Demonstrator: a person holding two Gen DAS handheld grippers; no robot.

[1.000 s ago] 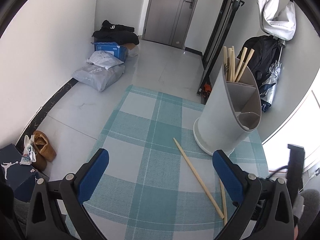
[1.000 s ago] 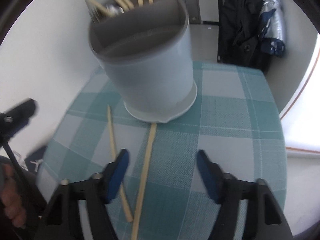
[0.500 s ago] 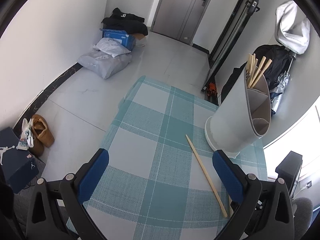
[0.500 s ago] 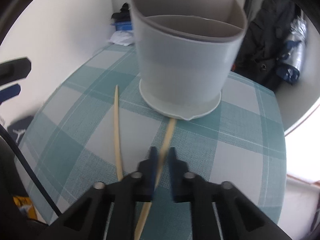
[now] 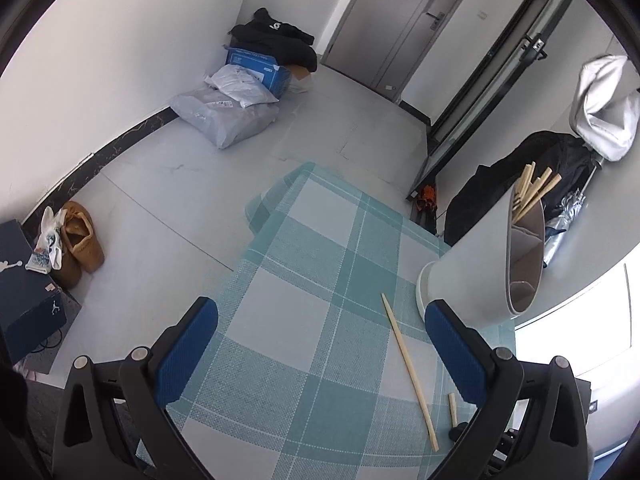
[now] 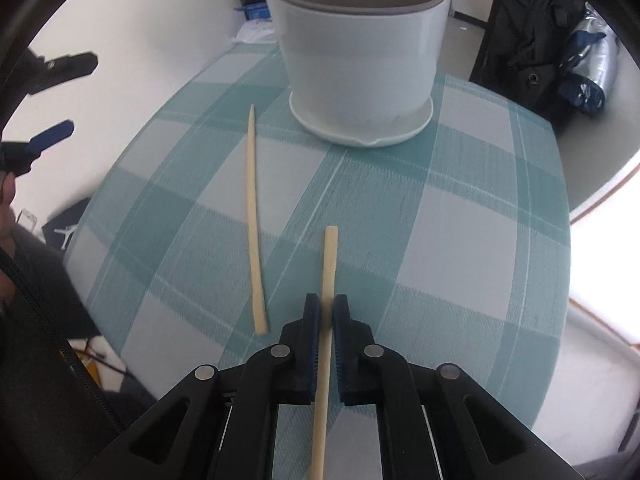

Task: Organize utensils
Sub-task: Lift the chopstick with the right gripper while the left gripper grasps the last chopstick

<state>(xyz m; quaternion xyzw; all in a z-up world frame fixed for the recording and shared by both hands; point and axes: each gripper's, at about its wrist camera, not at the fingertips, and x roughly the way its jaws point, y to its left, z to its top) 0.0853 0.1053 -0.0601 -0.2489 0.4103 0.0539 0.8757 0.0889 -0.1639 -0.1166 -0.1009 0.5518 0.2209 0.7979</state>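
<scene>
Chopstick (image 6: 329, 264) pinched between the right tongs (image 6: 327, 316) over the checked worktop (image 6: 460, 216); a second chopstick (image 6: 253, 216) lies just left. Beyond stands the grey utensil holder (image 6: 360, 52). Left tongs (image 5: 320, 340) hang spread, empty.

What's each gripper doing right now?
Left gripper: open, holding nothing.
Right gripper: shut on a chopstick.
</scene>
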